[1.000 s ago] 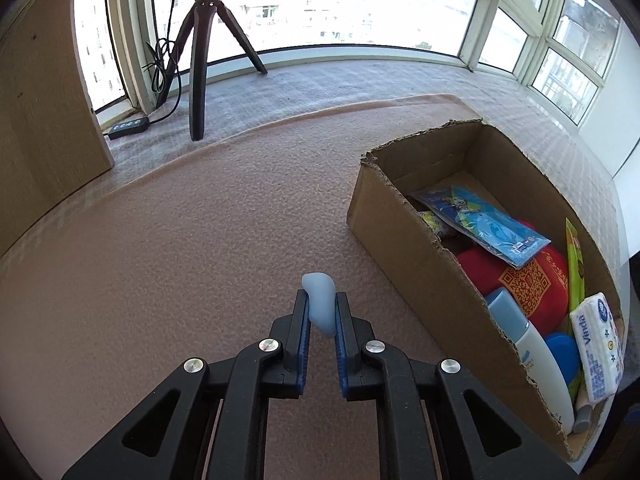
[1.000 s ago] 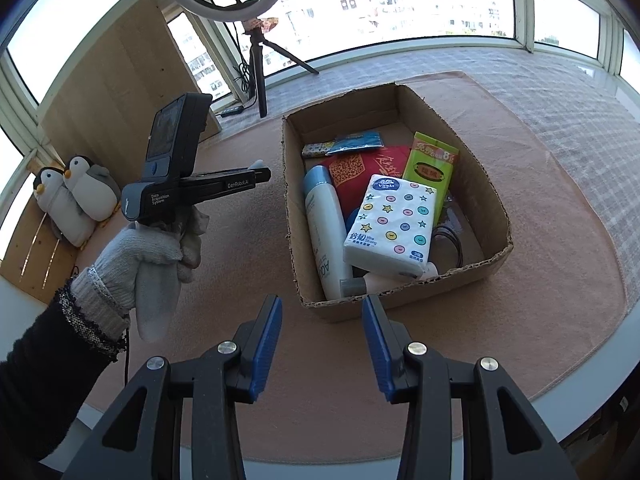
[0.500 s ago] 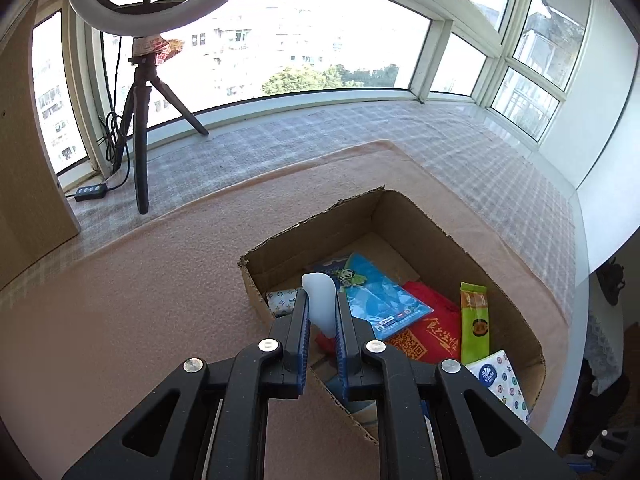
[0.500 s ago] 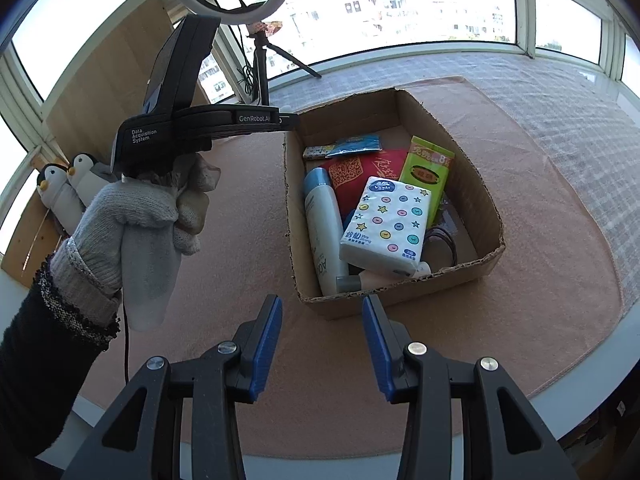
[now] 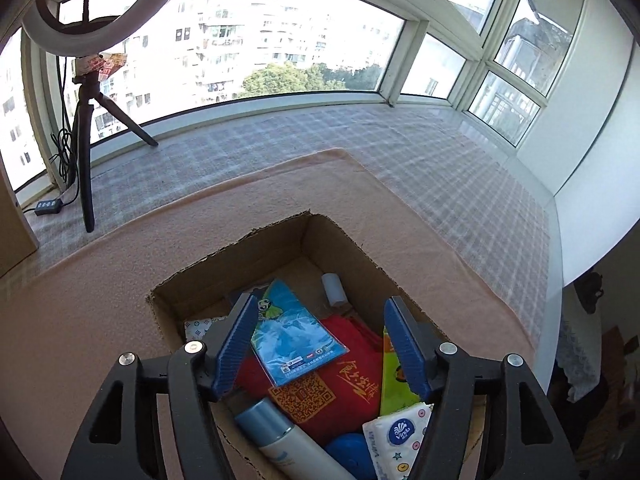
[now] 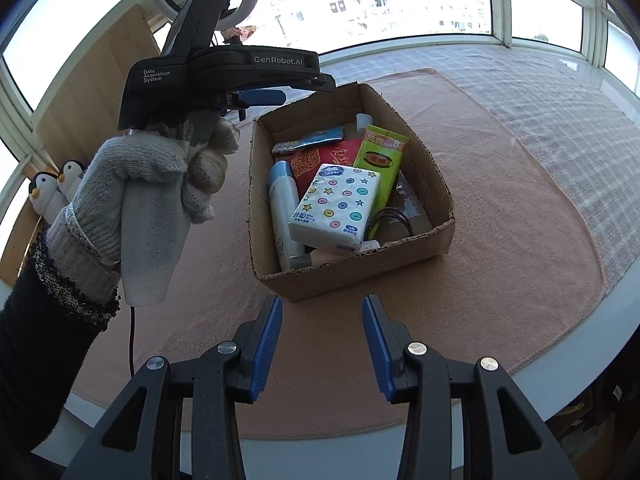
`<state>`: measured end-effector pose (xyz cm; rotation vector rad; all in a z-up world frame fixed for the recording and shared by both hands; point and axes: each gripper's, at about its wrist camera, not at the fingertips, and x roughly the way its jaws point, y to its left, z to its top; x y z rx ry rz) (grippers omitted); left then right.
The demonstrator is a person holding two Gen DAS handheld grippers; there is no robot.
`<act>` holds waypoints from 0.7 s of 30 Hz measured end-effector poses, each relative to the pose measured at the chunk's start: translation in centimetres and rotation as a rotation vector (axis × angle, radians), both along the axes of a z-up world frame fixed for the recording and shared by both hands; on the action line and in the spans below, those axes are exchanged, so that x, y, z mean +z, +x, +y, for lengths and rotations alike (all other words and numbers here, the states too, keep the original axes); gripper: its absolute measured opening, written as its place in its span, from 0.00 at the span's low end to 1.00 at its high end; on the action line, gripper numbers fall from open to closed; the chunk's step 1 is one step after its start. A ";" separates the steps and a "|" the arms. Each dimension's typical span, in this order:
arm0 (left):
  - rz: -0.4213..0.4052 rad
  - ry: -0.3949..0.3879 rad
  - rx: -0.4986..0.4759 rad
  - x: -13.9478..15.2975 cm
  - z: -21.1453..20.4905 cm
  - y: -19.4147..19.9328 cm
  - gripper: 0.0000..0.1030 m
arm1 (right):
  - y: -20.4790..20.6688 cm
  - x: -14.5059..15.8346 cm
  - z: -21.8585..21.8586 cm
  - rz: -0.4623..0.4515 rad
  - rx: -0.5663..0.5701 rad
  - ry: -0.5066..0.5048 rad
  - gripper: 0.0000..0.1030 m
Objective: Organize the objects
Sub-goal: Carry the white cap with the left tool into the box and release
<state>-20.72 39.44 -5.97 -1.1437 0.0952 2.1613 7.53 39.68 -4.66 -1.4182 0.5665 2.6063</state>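
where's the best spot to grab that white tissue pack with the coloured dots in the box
Probably from above with the right gripper, closing across the short width of the white dotted tissue pack. It lies tilted on top of the other things in the cardboard box, so its two long sides look free.

Packed cardboard box [image 6: 352, 276] leaves bare floor only at its far corner.

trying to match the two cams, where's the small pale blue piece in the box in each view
Left wrist: small pale blue piece at the far end of the cardboard box, right of the blue packet.
Right wrist: it is at the box's far wall, above the green pack.
Shared landmark: the tissue pack, lower right in the left view.
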 end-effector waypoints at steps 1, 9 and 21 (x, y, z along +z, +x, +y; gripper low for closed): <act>0.000 -0.002 0.004 0.1 -0.3 0.1 0.67 | 0.0 0.0 0.0 0.001 0.002 -0.001 0.37; 0.007 -0.021 0.069 1.1 -5.5 1.3 0.67 | -0.9 0.4 -2.0 0.013 0.044 0.003 0.37; 0.070 -0.031 0.221 5.5 -18.4 6.0 0.72 | -3.1 1.4 -8.7 0.027 0.146 0.017 0.37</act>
